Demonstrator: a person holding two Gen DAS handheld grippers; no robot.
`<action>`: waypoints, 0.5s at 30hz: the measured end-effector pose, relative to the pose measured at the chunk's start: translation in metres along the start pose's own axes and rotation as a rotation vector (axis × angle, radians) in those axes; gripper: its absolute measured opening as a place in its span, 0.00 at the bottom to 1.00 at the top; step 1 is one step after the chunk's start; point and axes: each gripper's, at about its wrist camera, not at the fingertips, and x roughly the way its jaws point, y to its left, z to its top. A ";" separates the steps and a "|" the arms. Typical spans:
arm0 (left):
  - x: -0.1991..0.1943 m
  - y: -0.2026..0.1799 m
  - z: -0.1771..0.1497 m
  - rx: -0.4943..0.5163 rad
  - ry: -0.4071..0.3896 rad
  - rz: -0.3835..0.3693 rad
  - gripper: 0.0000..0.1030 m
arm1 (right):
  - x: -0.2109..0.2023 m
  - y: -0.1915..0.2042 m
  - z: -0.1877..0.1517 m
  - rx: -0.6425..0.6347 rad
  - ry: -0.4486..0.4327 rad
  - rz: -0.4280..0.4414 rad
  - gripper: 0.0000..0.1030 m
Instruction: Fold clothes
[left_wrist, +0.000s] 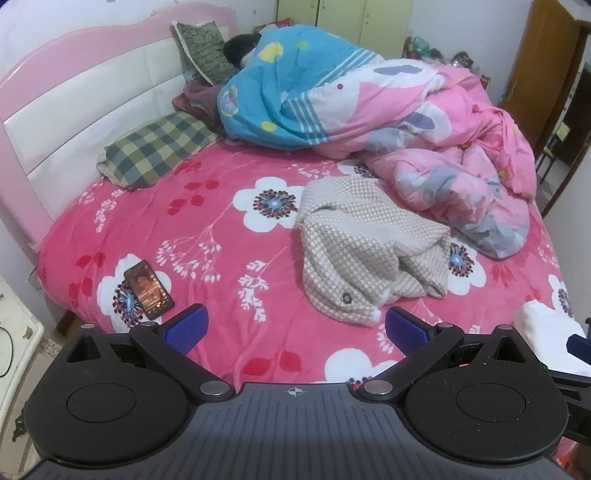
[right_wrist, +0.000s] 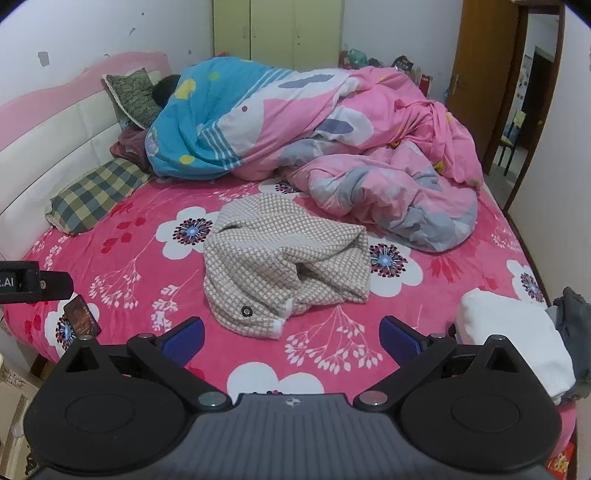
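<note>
A crumpled beige-and-white checked garment (left_wrist: 365, 247) (right_wrist: 284, 258) with a dark button lies in the middle of the pink flowered bed (left_wrist: 236, 236) (right_wrist: 147, 251). My left gripper (left_wrist: 295, 328) hovers over the bed's near edge, open, its blue pads wide apart and nothing between them; the garment lies just beyond its right finger. My right gripper (right_wrist: 291, 338) is also open and empty, short of the garment's near hem. A folded white cloth (right_wrist: 517, 339) (left_wrist: 550, 332) sits at the bed's near right corner, with a grey garment (right_wrist: 572, 325) beside it.
A person (left_wrist: 240, 48) lies under a blue and pink quilt (left_wrist: 406, 122) (right_wrist: 332, 140) across the far half of the bed. A phone (left_wrist: 149, 283) (right_wrist: 81, 317) lies near the left front. A checked pillow (left_wrist: 155, 147) (right_wrist: 92, 192) rests by the headboard. A door (right_wrist: 484, 74) stands at the right.
</note>
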 end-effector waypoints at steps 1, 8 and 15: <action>0.000 0.000 0.000 0.002 0.000 -0.001 1.00 | 0.000 0.000 0.000 0.001 0.001 -0.001 0.99; 0.000 0.003 0.001 0.020 -0.001 -0.007 1.00 | -0.004 -0.002 -0.004 0.008 0.008 -0.008 0.99; -0.001 0.005 0.002 0.037 -0.002 -0.014 1.00 | -0.002 -0.001 -0.005 0.004 0.016 -0.015 0.99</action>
